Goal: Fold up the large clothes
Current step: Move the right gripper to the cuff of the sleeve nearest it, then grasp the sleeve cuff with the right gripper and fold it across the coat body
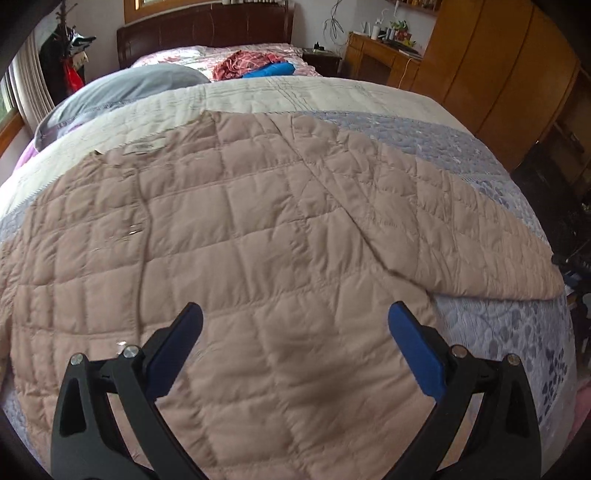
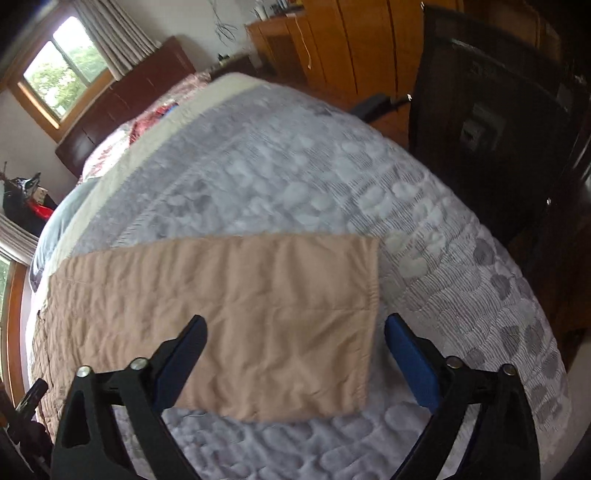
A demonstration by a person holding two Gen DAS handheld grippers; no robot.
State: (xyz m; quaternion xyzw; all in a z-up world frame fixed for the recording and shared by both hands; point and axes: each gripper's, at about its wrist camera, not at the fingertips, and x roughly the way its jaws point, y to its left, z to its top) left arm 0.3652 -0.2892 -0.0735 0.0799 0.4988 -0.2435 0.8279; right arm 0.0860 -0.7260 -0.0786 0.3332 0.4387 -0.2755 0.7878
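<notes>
Left tool (image 1: 295,328) gapes above flat, quilted beige jacket (image 1: 236,229).

My left claw (image 1: 295,325) hangs open over quilted jacket (image 1: 236,236), nothing between its fingers. My right claw (image 2: 295,332) open above jacket sleeve (image 2: 236,310), cuff end between fingers, untouched. I see bare bedspread (image 2: 332,177) beyond sleeve, free to cross. Far end of bed crowded: grey pillow (image 1: 122,88), red and blue clothes (image 1: 255,64), headboard (image 1: 207,29). Wardrobe (image 1: 495,66) and black chair (image 2: 491,122) hem bed's right side.
</notes>
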